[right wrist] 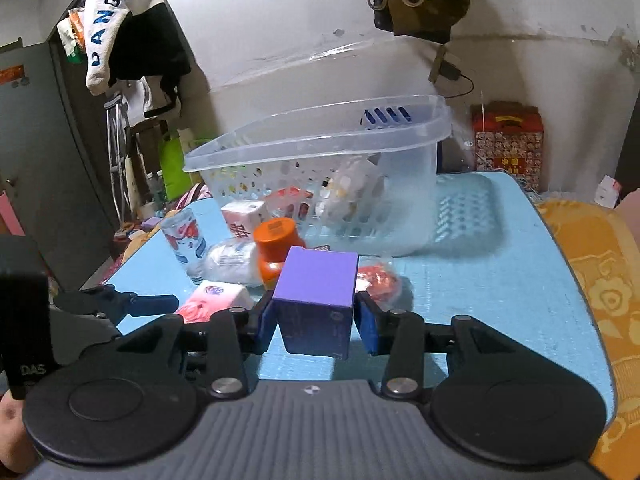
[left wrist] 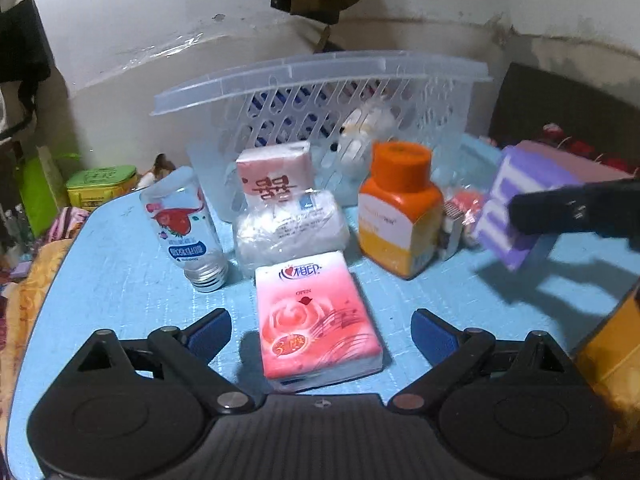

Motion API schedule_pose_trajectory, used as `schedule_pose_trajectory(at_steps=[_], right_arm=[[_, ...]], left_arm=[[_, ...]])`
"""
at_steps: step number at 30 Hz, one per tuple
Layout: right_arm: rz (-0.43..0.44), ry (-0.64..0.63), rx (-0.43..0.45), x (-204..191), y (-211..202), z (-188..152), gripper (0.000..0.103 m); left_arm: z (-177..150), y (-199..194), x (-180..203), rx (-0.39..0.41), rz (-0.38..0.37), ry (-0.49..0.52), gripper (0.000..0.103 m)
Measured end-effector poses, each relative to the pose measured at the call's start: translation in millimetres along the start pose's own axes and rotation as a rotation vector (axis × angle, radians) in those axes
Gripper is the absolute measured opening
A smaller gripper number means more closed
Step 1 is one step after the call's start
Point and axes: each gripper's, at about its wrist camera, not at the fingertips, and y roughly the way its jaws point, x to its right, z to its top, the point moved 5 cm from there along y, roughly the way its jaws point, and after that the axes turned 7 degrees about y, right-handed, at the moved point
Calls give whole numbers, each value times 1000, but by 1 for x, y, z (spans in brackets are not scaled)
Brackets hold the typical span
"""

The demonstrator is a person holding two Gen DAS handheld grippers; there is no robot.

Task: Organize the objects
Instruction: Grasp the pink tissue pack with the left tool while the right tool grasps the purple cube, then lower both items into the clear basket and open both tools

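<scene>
My right gripper [right wrist: 314, 326] is shut on a purple box [right wrist: 316, 280] and holds it above the blue table; the box also shows in the left wrist view [left wrist: 520, 208]. My left gripper [left wrist: 320, 330] is open, its fingers on either side of a pink tissue pack [left wrist: 316, 316] lying on the table. Behind it stand a clear plastic basket [left wrist: 320, 92], a small pink-and-white box [left wrist: 274, 170] on a white wrapped bundle [left wrist: 290, 230], an orange-capped bottle [left wrist: 398, 208] and a clear bottle turned cap-down [left wrist: 184, 224].
The blue table [right wrist: 480, 280] has a yellow patterned cloth [right wrist: 600, 280] to its right. A red crinkly packet [right wrist: 378, 280] lies by the purple box. A green tin [left wrist: 100, 184] sits beyond the table's left edge. The basket holds a white packet [right wrist: 356, 188].
</scene>
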Motion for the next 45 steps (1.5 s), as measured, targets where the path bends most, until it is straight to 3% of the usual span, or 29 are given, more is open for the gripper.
schedule_pose_trajectory(at_steps=[2, 5, 8, 18, 26, 30, 34, 39, 45], right_arm=[[-3, 2, -5, 3, 0, -1, 46], [2, 14, -6, 7, -1, -1, 46], [3, 18, 1, 9, -3, 0, 46], [21, -21, 51, 2, -9, 4, 45], [27, -95, 103, -5, -11, 4, 45], [36, -138, 173, -10, -21, 9, 45], [66, -165, 310, -15, -40, 22, 45], [50, -196, 476, -23, -45, 70, 45], [34, -109, 441, -9, 7, 134, 45]], left_arm=[[-2, 2, -3, -4, -12, -26, 88], [-1, -1, -10, 4, -26, -54, 60], [-3, -4, -13, 14, 0, -53, 59], [9, -47, -14, 179, 4, 3, 59], [14, -60, -14, 239, 14, 28, 59], [17, -70, -18, 282, 25, 32, 59], [26, -84, -31, 339, 20, -5, 59], [73, -102, -58, 453, 6, -124, 59], [152, -61, -87, 469, 38, -227, 59]])
